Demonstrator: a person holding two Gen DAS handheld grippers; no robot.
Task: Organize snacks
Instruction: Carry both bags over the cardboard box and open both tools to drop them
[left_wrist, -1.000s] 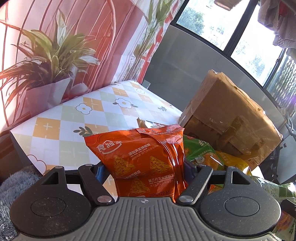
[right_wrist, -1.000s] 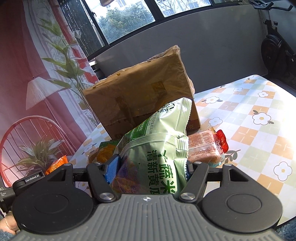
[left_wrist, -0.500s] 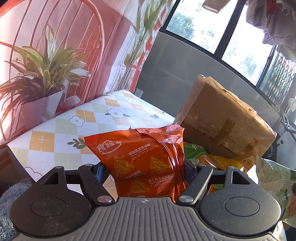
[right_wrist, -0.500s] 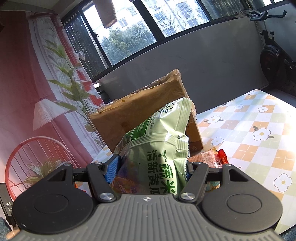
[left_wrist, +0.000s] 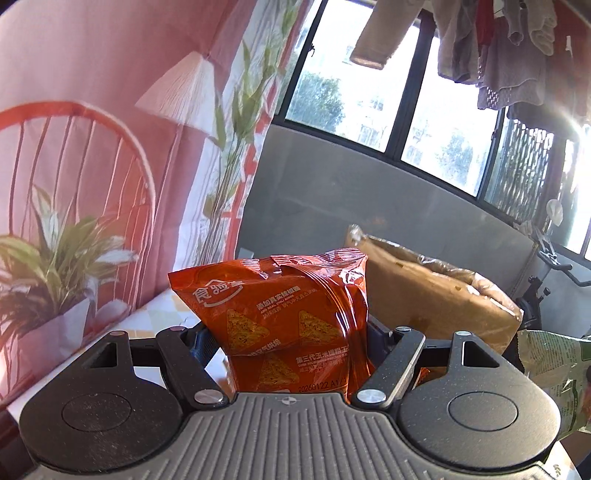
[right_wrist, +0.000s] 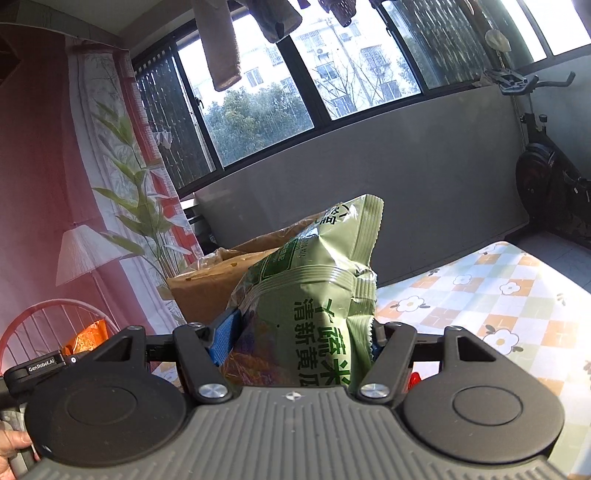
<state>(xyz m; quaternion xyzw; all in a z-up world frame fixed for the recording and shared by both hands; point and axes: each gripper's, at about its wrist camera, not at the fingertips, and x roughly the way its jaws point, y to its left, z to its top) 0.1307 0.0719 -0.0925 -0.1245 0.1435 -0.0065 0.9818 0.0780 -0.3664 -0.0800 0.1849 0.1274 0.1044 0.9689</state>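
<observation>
Sunny balcony room, flower-check surface (right_wrist: 517, 291), left gripper (left_wrist: 286, 339) clamping orange chip bag (left_wrist: 280, 317), right gripper (right_wrist: 299, 339) clamping green snack bag (right_wrist: 314, 295), both aloft before cardboard box (left_wrist: 436, 295), exercise bike (right_wrist: 535, 147) only in right view.

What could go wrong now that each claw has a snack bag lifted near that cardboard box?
1. The left claw pinches only the lower part of the puffy orange chip bag; it might slip or crush.
2. The green snack bag in the right claw leans over and hides the cardboard box opening, so a drop could miss.
3. The two bags may collide.
</observation>
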